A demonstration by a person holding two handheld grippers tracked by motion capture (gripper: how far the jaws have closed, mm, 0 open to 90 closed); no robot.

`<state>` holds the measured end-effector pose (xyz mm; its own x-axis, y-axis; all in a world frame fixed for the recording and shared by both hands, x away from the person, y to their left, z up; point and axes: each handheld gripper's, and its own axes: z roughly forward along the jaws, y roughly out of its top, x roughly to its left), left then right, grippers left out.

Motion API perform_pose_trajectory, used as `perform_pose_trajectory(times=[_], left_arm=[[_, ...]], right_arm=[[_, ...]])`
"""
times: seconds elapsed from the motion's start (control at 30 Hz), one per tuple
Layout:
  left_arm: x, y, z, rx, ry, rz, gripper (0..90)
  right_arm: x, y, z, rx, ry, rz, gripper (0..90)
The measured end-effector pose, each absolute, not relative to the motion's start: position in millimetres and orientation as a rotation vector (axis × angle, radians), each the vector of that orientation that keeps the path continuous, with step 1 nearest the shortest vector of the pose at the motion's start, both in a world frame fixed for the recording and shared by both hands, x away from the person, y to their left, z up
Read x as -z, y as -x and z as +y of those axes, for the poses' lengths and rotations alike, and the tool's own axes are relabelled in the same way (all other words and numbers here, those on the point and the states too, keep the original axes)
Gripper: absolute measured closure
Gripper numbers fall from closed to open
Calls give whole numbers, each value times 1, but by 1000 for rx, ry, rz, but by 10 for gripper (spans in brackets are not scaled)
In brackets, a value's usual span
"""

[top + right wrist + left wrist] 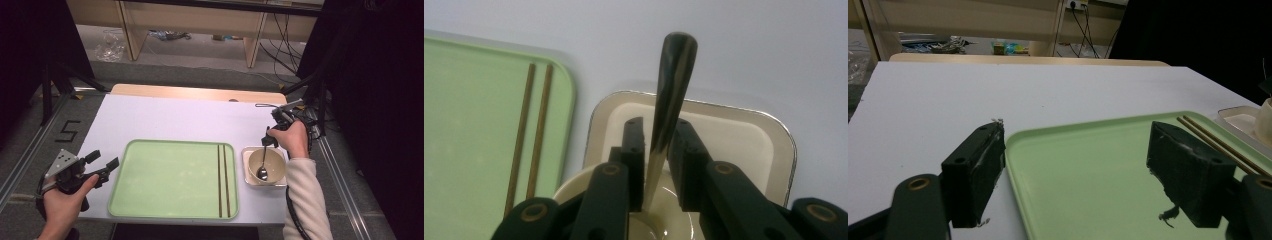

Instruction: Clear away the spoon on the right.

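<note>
A metal spoon (pixel 263 167) with a dark handle stands in a cream bowl (pixel 253 161) on a small white dish (pixel 246 151) right of the green tray (pixel 170 180). My right gripper (pixel 267 142) comes down over the bowl. In the right gripper view its jaws (pixel 658 127) are shut on the spoon (pixel 674 65) partway up the handle, above the bowl (pixel 574 187). My left gripper (pixel 106 168) rests open at the tray's left edge. Its jaws (pixel 1075 145) straddle the tray's corner (pixel 1098 170) with nothing held.
Two brown chopsticks (pixel 223 180) lie side by side along the right part of the green tray. The white table (pixel 175 117) ends close behind the right hand. A wooden shelf unit and cables stand on the floor beyond.
</note>
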<state>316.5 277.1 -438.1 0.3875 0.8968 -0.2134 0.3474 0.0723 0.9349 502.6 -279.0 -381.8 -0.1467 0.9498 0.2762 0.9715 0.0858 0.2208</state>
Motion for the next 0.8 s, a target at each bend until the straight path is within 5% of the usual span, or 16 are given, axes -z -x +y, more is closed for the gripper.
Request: perform_pose_trajectory(times=[0.8], left_arm=[[438, -317, 277, -599, -1501, 1170, 231]], right_arm=[[387, -505, -274, 513, 2060, -2219, 900]])
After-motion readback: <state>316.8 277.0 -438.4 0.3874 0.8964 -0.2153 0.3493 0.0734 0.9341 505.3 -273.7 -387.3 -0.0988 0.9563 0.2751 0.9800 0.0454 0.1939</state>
